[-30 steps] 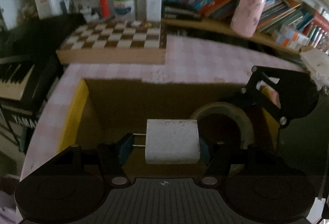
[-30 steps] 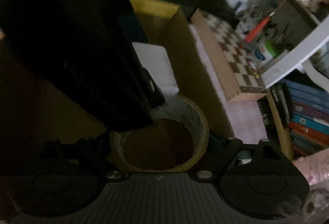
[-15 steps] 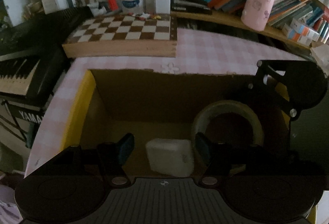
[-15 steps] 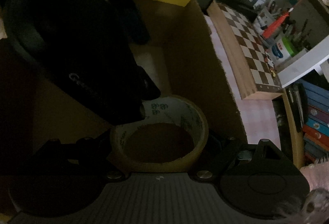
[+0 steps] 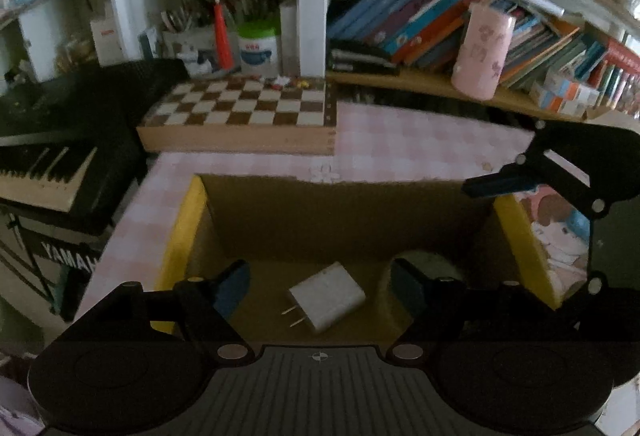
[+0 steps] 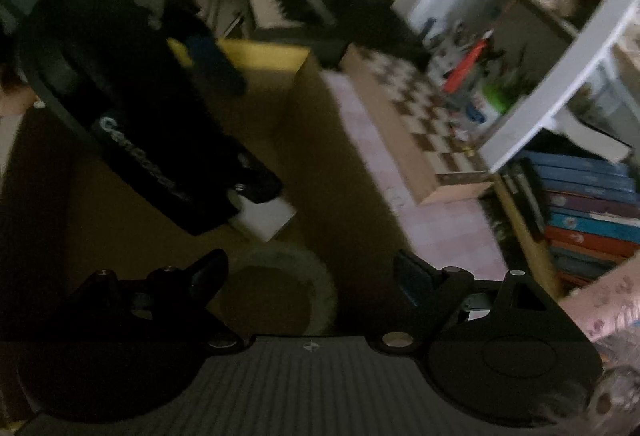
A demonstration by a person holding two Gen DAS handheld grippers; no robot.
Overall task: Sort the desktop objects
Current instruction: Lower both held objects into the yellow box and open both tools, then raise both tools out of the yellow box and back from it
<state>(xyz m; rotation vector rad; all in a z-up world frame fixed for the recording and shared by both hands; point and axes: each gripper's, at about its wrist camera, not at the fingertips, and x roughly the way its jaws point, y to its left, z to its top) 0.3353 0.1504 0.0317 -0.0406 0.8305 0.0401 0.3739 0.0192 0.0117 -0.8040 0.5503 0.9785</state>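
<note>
The left gripper [image 5: 320, 286] hangs over an open cardboard box [image 5: 348, 220] with yellow flaps, its jaws opening and nothing pressed between them. The white charger [image 5: 328, 296] lies loose on the box floor in the gap between the two blue pads, touching neither, its two prongs pointing toward 8 o'clock. At 3 o'clock from the charger, partly hidden behind the right-side finger, sits the tape roll [image 5: 432, 260], also on the box floor.

In the right wrist view the right gripper [image 6: 310, 274] stands with its jaws wide, and the tape roll [image 6: 324, 276] lies flat below them, free of both pads. The charger [image 6: 266, 218] shows at 11 o'clock from the roll, partly covered by the black body of the left gripper.

The box rests on a pink checked counter [image 5: 400, 140]. Beyond it, at 12 o'clock, lies a chessboard [image 5: 240, 112]; a keyboard [image 5: 44, 172] stands at 9 o'clock, and a pink cup [image 5: 482, 54] sits among books at 1 o'clock.
</note>
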